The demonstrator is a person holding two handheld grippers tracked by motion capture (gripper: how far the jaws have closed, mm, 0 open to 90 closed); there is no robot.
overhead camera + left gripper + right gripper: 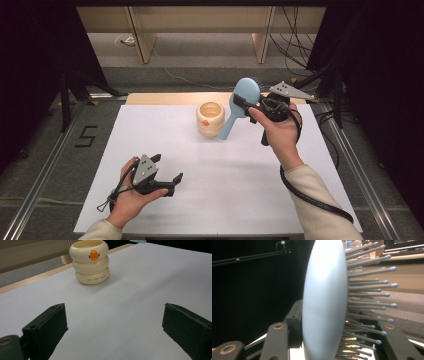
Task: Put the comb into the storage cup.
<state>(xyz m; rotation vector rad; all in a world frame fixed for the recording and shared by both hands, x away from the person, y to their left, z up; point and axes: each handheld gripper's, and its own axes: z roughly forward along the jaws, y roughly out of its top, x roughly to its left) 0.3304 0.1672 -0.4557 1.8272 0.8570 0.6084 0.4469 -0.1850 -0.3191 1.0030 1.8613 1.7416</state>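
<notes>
At the far right of the white table, the right gripper clamps a light blue hairbrush held above the surface, just right of a cream ringed cup. Near left, the left gripper rests with jaws spread wide.

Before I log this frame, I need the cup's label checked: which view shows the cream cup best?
The left gripper view: the cream cup stands close and unblocked, orange badge and lettering facing the camera. The high view shows it small, beside the blue hairbrush.
</notes>
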